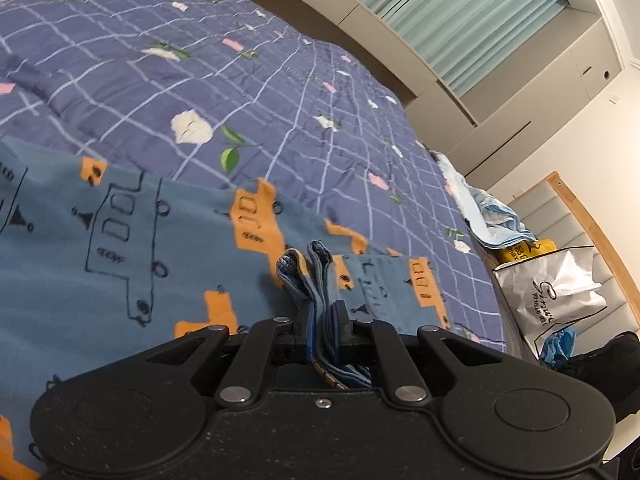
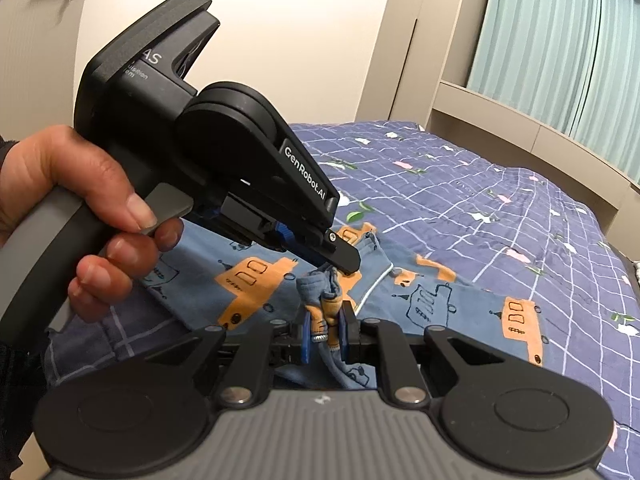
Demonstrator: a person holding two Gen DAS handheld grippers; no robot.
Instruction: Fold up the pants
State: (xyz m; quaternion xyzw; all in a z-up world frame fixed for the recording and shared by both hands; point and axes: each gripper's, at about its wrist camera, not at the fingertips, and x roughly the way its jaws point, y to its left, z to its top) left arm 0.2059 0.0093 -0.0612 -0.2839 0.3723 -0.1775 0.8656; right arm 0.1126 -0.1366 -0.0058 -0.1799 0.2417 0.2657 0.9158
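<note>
Pants of blue cotton printed with orange and outlined vehicles are spread on the purple grid-patterned floral quilt. In the left wrist view a bunched edge is pinched between the pressed-together fingers of the left gripper; a white shopping bag stands beyond the quilt's edge.

In the right wrist view the right gripper is clamped on gathered fabric, just beside the left gripper. Folding appears barely begun; laying over and flattening are judged outstanding. Teal curtains hang behind the quilt.
</note>
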